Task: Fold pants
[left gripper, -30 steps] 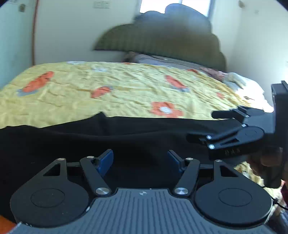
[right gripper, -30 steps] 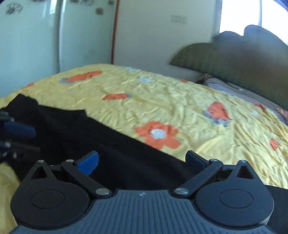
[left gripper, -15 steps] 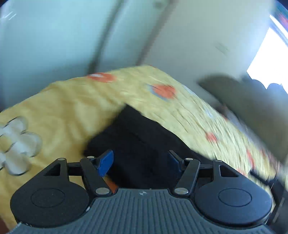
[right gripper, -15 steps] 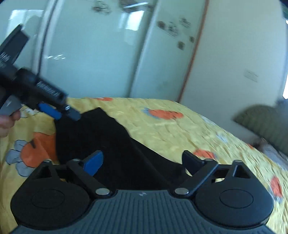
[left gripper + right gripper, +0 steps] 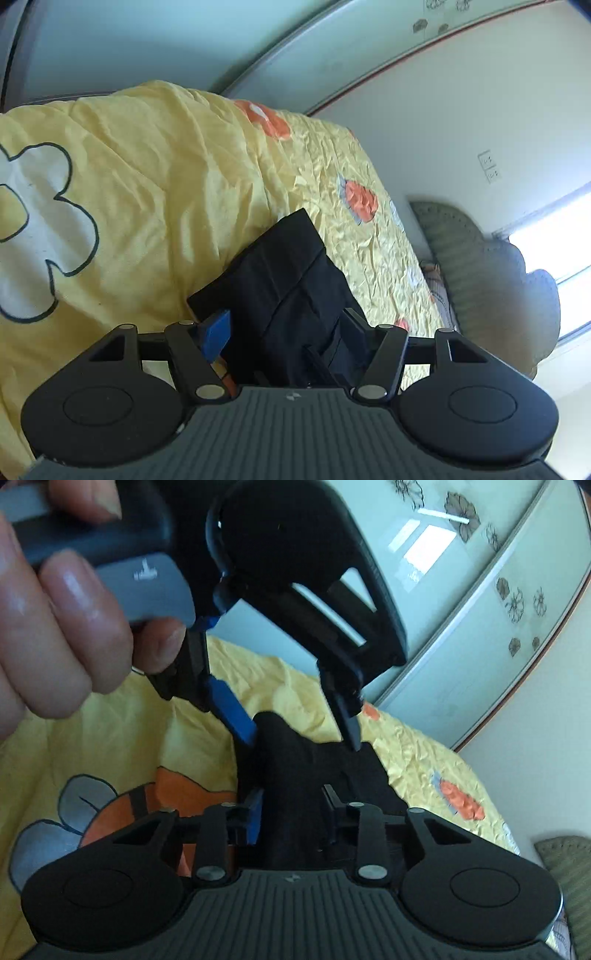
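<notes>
sunlit bedroom, yellow flowered bedspread [image 5: 155, 192] stretched over the bed, pale wardrobe doors [image 5: 480, 627] and a padded green headboard [image 5: 480, 266] behind: a pair of black pants [image 5: 280, 280] lies on the bedspread in a long dark strip, its squared end toward the wardrobe.

both hand-held tools are gathered at that end of the garment. the right tool [image 5: 291, 812] sits low over the cloth with a bunched ridge of black fabric rising between its jaws; those jaws have just been closing, and they now look pressed against the ridge on both sides. the left tool [image 5: 301, 729], gripped by a hand [image 5: 62, 613] at the top of the right wrist view, points down at the pants from above with its jaws apart, the blue pad [image 5: 231, 710] at one edge of the fabric and the dark finger touching or nearly touching the other; nothing is pinched there. in the left wrist view the same tool [image 5: 286, 338] straddles the strip, cloth lying loose between its fingers.

the step in hand appears to be taking hold of the pants end before a fold. the next move likely calls for the left tool to close on its share of the cloth, then both to lift evenly and carry the end along the strip toward the other end, keeping the edges lined up so the layers don't skew.
</notes>
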`<state>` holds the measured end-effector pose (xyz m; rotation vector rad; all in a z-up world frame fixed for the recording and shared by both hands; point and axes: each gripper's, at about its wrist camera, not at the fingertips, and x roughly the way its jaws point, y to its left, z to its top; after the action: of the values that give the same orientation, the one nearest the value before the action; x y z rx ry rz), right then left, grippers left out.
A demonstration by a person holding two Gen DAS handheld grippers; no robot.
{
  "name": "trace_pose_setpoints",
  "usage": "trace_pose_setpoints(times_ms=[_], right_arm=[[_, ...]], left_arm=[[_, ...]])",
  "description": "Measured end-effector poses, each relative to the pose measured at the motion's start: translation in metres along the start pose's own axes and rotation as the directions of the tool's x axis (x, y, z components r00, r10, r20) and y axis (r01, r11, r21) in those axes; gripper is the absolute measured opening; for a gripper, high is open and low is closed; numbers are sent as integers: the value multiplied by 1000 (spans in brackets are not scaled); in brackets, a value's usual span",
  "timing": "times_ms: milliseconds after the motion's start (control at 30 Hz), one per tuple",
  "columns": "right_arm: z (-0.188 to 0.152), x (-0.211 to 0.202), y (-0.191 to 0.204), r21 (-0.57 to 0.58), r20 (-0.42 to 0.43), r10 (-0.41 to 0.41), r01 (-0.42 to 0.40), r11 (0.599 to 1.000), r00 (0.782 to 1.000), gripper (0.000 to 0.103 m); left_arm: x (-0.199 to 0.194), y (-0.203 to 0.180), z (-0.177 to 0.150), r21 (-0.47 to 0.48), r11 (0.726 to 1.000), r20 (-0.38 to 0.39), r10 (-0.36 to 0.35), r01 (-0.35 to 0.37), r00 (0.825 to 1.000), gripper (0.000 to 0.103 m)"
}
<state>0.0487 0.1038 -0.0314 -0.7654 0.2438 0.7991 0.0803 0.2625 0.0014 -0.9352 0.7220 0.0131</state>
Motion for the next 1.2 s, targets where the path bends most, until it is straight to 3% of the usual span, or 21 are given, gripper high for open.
trace_pose_setpoints(times_ms=[133,200,233,267,333,533,633,700,800,833,900,933,1033,1100,1133,1167,1200], right_arm=[[-2,1,-3,65,-8,42,-41,997,999,15],[-2,0,-5,93,-7,59,-58,994,998,14],[-1,1,-8,116,-4,78,-77,990,997,14],[-1,1,-12,144,0,102,-101,984,995,14],[-1,-1,-15,180,15,131,-132,975,991,14],[-4,-8,-22,218,40,224,-227,949,974,16],[-12,-29,-53,319,91,230,-247,915,969,17],[-26,-46,-84,399,89,169,-190,897,982,17],[-67,-54,-143,536,-12,59,-44,843,998,17],[-84,-50,-163,583,-57,60,-16,812,997,17],[-119,-28,-198,675,-138,199,-55,736,970,17],[-130,-18,-206,691,-143,222,-63,720,964,17],[-154,5,-229,719,-152,171,-10,695,974,15],[-161,12,-239,727,-213,75,107,678,974,15],[-160,13,-241,709,-276,21,189,680,961,16],[-159,6,-241,702,-282,-5,210,680,959,17],[-159,-9,-239,713,-235,3,170,680,972,17]], left_arm=[[7,12,-5,-40,999,-37,-16,14,999,64],[5,11,-6,-23,1000,-13,9,-9,1000,45],[3,10,-6,-6,1000,4,23,-22,1000,19],[1,11,-7,6,999,16,31,-31,999,4],[-4,14,-9,-5,1000,33,0,0,999,3],[-15,12,-25,81,993,89,82,-89,993,3],[-11,17,-25,81,991,91,101,-108,991,3],[-11,14,-24,103,987,95,111,-121,989,4],[-13,3,-27,170,974,120,131,-151,984,4],[-12,1,-28,186,969,127,142,-164,982,4],[-10,1,-30,184,966,128,162,-184,979,4],[-9,1,-31,180,965,129,168,-190,977,4],[-8,-2,-32,194,958,142,187,-212,972,4],[-8,-4,-33,209,951,147,200,-228,969,4],[-8,-5,-32,213,949,142,204,-231,969,4],[-9,-5,-31,216,949,139,204,-231,969,4],[-10,-6,-30,218,949,135,203,-229,970,4]])
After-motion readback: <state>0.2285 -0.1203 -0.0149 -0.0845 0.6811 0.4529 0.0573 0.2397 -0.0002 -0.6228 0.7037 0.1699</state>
